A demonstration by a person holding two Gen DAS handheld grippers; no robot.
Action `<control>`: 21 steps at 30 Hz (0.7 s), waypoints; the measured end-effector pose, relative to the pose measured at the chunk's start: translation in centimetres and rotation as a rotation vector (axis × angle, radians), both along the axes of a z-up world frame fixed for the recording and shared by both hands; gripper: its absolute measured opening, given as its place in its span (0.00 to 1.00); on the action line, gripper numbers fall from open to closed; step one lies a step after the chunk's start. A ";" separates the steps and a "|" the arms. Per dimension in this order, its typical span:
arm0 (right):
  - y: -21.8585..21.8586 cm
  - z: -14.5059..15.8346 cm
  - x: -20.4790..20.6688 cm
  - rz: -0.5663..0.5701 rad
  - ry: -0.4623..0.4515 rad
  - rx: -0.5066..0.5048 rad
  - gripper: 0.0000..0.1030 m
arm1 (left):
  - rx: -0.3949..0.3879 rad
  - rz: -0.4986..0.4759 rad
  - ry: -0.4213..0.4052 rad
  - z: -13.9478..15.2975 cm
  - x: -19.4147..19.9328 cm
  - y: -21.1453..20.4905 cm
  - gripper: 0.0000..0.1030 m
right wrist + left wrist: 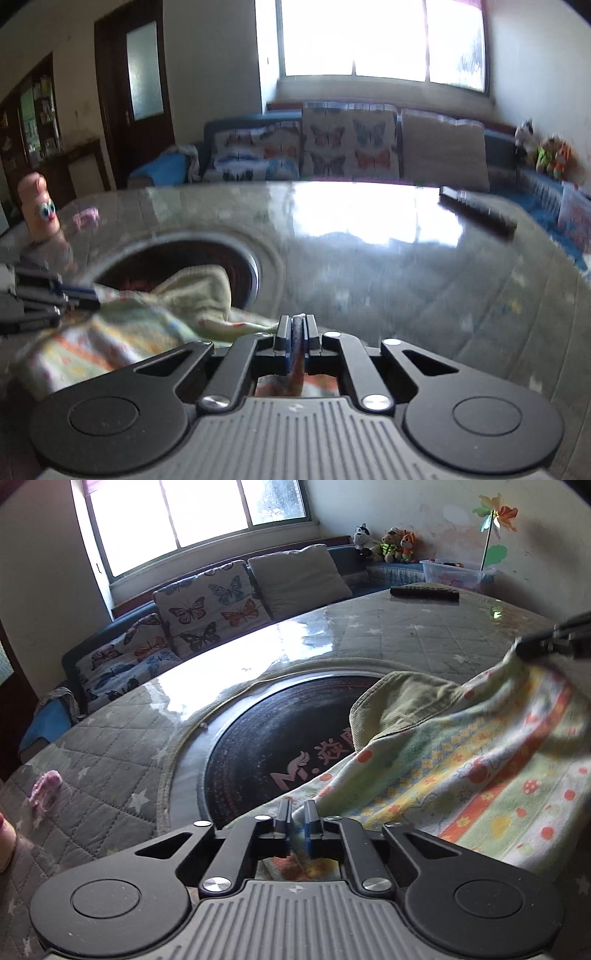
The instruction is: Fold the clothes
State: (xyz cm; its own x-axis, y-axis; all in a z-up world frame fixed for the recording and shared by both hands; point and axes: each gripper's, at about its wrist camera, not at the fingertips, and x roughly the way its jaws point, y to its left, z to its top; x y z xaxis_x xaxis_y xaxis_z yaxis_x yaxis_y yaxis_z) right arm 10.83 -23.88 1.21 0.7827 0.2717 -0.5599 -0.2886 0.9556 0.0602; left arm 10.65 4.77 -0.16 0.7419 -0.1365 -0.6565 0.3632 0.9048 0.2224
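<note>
Left tongs [298, 814] clamped on the near edge of the patterned cloth [461, 775], bottom centre of frame. Right tongs [297, 328] pinched tight on another edge. Cloth drapes over the bench [332, 635] and dark round hotplate [266, 738], lower right.

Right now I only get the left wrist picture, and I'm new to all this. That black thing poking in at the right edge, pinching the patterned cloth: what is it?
Observer: It's the right gripper. Its own camera shows the jaws shut on a fold of the patterned cloth.
Operator: Anything on the table that I can't see?
Observer: Yes, a pink toy with googly eyes stands at the far left of the table.
Operator: And past the sofa, on that side?
Observer: A dark wooden door with a frosted glass pane.
</note>
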 end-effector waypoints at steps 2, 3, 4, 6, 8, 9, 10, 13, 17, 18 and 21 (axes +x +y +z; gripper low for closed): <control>-0.1 -0.9 1.0 -0.012 0.022 0.015 0.05 | 0.011 0.022 -0.012 -0.1 0.1 0.1 0.02; -0.2 -1.5 1.5 -0.015 0.039 0.024 0.06 | 0.014 0.035 -0.016 -0.1 0.2 0.2 0.02; -0.4 -2.1 2.0 -0.016 0.058 0.032 0.06 | 0.016 0.050 -0.019 -0.1 0.3 0.3 0.02; -0.6 -3.0 2.7 -0.020 0.086 0.039 0.08 | 0.013 0.080 -0.023 0.1 0.5 0.6 0.03; -0.5 -2.5 2.1 -0.013 0.064 0.035 0.11 | -0.003 0.090 -0.029 0.8 0.1 0.9 0.04; -0.4 -1.8 1.6 -0.001 0.047 0.026 0.12 | -0.011 0.081 -0.043 1.3 -0.3 0.8 0.04; -0.2 -1.3 0.9 0.028 0.045 0.019 0.12 | -0.021 0.059 -0.061 1.9 -1.0 0.4 0.05; 0.7 0.1 -1.0 0.125 0.058 -0.004 0.12 | -0.070 -0.038 -0.098 3.7 -3.4 -1.3 0.05; 2.1 0.1 -2.9 0.237 0.115 -0.013 0.12 | -0.117 -0.190 -0.100 4.1 -6.4 -4.7 0.07; 2.6 -0.1 -3.2 0.265 0.134 -0.009 0.12 | -0.125 -0.221 -0.093 4.0 -6.9 -5.3 0.07; 4.1 -0.8 -3.3 0.320 0.167 -0.018 0.13 | -0.114 -0.297 -0.086 3.1 -8.2 -7.3 0.07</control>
State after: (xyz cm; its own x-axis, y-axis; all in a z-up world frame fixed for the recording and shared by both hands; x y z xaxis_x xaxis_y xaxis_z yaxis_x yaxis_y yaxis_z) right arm 7.52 -19.79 0.36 0.5572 0.4770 -0.6797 -0.5611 0.8197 0.1153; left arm 2.50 -2.50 2.89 0.7107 -0.4237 -0.5616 0.5990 0.7831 0.1673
